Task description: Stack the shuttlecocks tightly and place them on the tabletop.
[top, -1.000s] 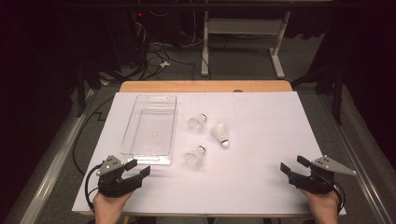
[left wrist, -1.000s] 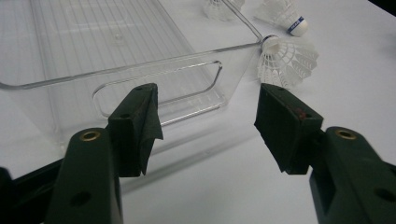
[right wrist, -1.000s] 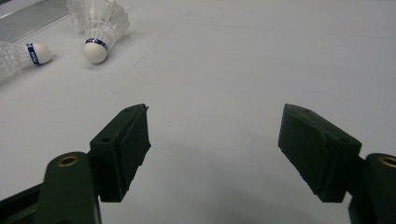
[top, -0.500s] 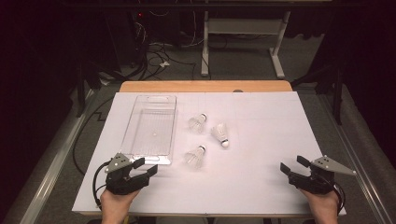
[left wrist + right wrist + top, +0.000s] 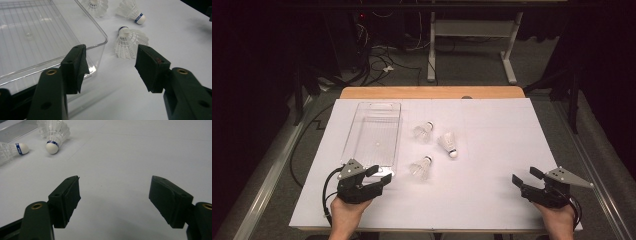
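Three white shuttlecocks lie mid-table: one at the back, one to its right, and the nearest in front. A clear plastic tray stands empty to their left. My left gripper is open by the tray's near right corner, a short way left of the nearest shuttlecock. In the left gripper view its jaws frame that shuttlecock and the tray's corner, touching neither. My right gripper rests open at the front right, with bare table between its jaws.
White paper covers the table, with a wooden edge at the back. In the right gripper view two shuttlecocks lie far off to the upper left. Cables trail on the floor behind the table.
My left gripper has moved right along the table's front, from the tray's near left corner to its near right corner, closer to the nearest shuttlecock. The right gripper has not moved.
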Demonstrator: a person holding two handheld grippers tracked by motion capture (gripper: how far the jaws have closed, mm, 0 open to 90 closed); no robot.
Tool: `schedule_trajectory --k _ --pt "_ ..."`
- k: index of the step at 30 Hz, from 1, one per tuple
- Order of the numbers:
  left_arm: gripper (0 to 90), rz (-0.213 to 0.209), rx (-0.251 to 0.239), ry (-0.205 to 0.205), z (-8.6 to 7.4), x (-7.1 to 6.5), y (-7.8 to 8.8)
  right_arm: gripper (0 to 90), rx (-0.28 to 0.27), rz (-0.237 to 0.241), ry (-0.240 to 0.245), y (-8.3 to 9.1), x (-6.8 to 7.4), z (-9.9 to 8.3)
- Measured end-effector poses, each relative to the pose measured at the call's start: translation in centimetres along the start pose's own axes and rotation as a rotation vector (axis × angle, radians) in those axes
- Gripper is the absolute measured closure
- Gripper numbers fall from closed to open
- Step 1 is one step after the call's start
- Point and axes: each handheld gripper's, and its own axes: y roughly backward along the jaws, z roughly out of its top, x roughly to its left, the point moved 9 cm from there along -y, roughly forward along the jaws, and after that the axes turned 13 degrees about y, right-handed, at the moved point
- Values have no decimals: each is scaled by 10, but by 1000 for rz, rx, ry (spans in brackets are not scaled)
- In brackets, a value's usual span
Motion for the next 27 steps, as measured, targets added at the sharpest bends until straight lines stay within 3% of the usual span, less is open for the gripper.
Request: schedule_trajectory --k 9,27 --pt "424 -23 13 -11 9 -10 -11 252 1 1 0 0 0 0" --pt "417 -30 34 -18 23 -25 -34 253 1 5 -3 0 -1 -1"
